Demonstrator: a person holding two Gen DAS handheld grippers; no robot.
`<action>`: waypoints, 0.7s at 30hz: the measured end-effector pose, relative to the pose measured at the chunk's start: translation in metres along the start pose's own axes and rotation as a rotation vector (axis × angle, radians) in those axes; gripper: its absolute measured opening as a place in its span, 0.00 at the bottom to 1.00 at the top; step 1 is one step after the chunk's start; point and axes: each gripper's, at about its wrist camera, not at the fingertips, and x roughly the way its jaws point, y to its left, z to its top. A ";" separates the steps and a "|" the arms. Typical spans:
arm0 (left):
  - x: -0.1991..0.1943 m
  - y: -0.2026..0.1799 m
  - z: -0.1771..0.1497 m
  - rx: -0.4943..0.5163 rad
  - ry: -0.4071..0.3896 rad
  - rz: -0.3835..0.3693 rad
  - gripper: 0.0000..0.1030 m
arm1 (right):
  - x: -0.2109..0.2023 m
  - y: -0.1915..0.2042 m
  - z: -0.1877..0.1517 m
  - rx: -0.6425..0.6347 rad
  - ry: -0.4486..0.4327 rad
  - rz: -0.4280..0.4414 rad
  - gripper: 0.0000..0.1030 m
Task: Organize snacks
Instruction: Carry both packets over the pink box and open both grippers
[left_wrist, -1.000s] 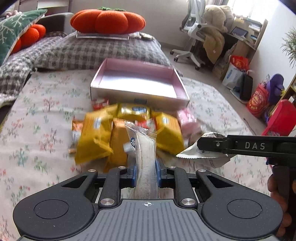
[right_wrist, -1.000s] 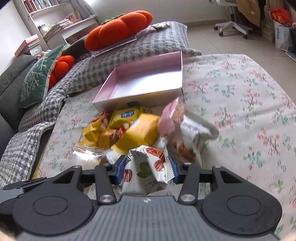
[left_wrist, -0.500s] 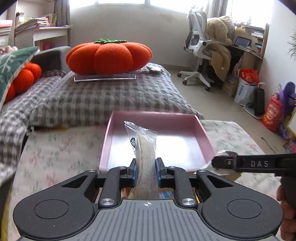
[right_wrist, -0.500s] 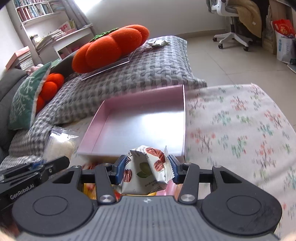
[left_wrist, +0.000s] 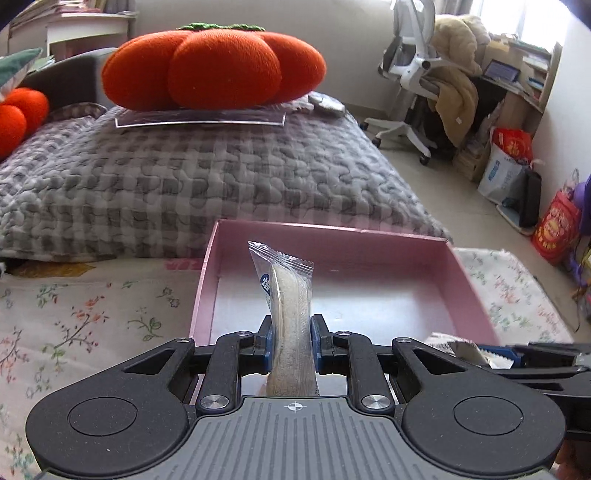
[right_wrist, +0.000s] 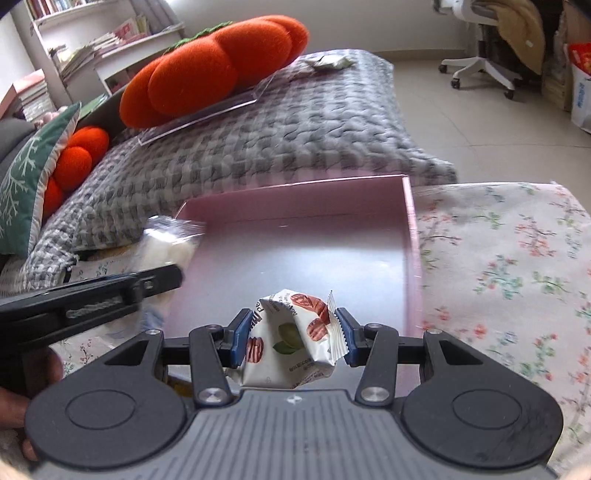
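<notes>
Pink box (left_wrist: 369, 258) lies ahead; left tongs (left_wrist: 291, 341) pinch a clear wafer pack (left_wrist: 290, 299), its blue label unreadable; right tongs (right_wrist: 291, 332) clamp a pecan-printed packet (right_wrist: 291, 332), perhaps nuts.

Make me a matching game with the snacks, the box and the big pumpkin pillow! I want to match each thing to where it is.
Things:
1. clear cracker packet
2. white nut packet
3. pink box
4. orange pumpkin pillow

Places:
A. on the grey checked blanket
B. held in the right tool
C. on the flowery cloth, empty inside
D. held in the left tool

Pairs: 1-D, 2-B, 3-C, 4-A
</notes>
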 end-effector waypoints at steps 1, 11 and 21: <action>0.003 0.000 -0.002 0.003 0.003 0.002 0.17 | 0.005 0.002 0.002 -0.006 0.000 0.002 0.43; 0.009 0.016 -0.018 -0.073 0.038 0.047 0.17 | 0.031 0.014 0.000 0.051 0.036 0.087 0.44; -0.047 0.017 -0.011 -0.137 -0.013 0.052 0.31 | -0.009 0.014 0.002 0.033 -0.036 0.062 0.59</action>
